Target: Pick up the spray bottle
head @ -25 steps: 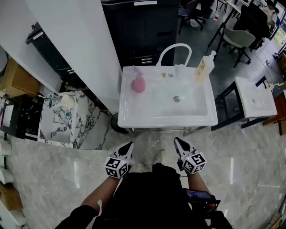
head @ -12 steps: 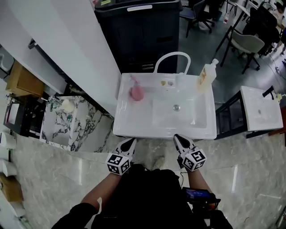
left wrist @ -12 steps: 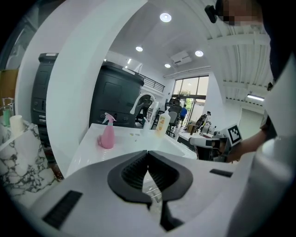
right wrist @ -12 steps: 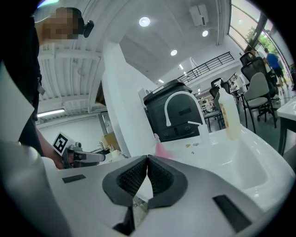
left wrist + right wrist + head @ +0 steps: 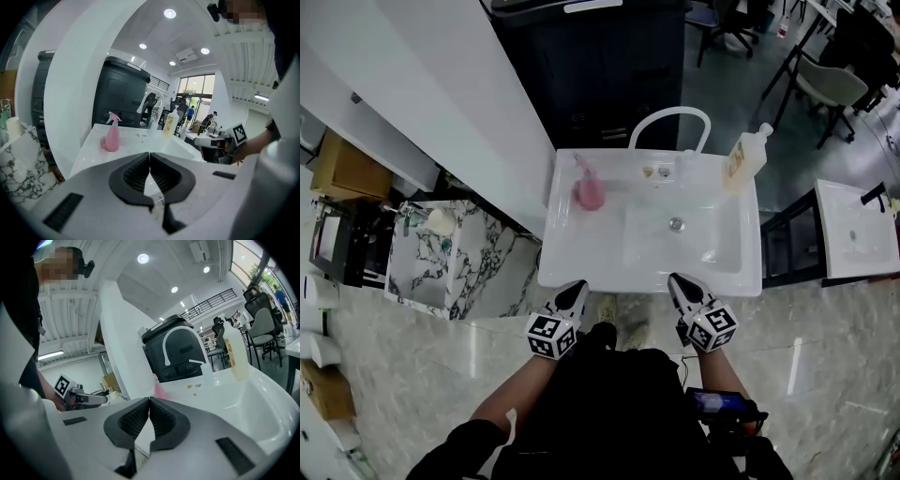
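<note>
A pink spray bottle stands upright on the left ledge of the white sink unit; it also shows ahead in the left gripper view and as a pink patch behind the right jaws. My left gripper hangs at the sink's front edge, left of centre, jaws shut and empty. My right gripper sits at the front edge further right, also shut on nothing. Both are well short of the bottle.
A yellowish soap bottle stands at the sink's back right corner beside a white arched faucet. A dark cabinet rises behind the sink, a white wall to its left, a marbled washstand further left, another white basin at right.
Both grippers have moved forward from over the floor to the sink's front edge, jaws staying shut. The sink and spray bottle now sit closer in the head view.
</note>
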`<state>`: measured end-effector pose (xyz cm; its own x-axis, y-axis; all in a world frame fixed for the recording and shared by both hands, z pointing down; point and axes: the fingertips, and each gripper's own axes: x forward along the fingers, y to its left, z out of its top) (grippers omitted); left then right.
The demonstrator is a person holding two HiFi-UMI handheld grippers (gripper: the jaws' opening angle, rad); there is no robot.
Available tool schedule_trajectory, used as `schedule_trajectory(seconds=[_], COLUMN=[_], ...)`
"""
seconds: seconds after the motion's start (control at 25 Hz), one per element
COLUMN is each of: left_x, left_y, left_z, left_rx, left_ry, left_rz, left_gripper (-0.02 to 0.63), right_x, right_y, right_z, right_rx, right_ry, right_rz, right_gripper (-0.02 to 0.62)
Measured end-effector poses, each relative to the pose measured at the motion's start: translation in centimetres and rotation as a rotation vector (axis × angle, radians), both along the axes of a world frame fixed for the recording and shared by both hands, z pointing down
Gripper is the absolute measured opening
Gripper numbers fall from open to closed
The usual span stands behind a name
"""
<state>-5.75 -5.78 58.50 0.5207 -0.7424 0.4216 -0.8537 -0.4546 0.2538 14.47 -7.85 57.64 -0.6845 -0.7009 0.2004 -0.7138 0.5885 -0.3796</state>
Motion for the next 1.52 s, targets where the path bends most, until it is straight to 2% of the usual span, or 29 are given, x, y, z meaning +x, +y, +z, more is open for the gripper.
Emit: schedule_trajectory(seconds=[0.44,1.04,1.2,1.52], left_x=[-0.8,-2.6,-2.8,-2.6], left_y=[-10.5,-23.5,-25.9,-29.9], left_z=[-0.8,2.6,4.0,6.1], left_rx=[0.076,0.098,0.083,0.04], left_ry=[0.012,-0.088,-0.124,-0.169], left_rz=[0.067,0.072,0.059,0.052], left_gripper=[0.009,0.012,0.082,0.179], right_x=[-2.6,-6.2,-6.6,-5.5], right_y=[-7.5,-12.8,-13.2,-12.5], right_z=[-2.2,-2.0,-1.8,-0.8], right_rx=[0.036,0.005,-0.01,-0.047], right_ry=[0.033,0.085,0.095,0.108], right_rz=[0.014,0.049,0.063,0.13], right_gripper=[0.026,0.026,0.026,0.026])
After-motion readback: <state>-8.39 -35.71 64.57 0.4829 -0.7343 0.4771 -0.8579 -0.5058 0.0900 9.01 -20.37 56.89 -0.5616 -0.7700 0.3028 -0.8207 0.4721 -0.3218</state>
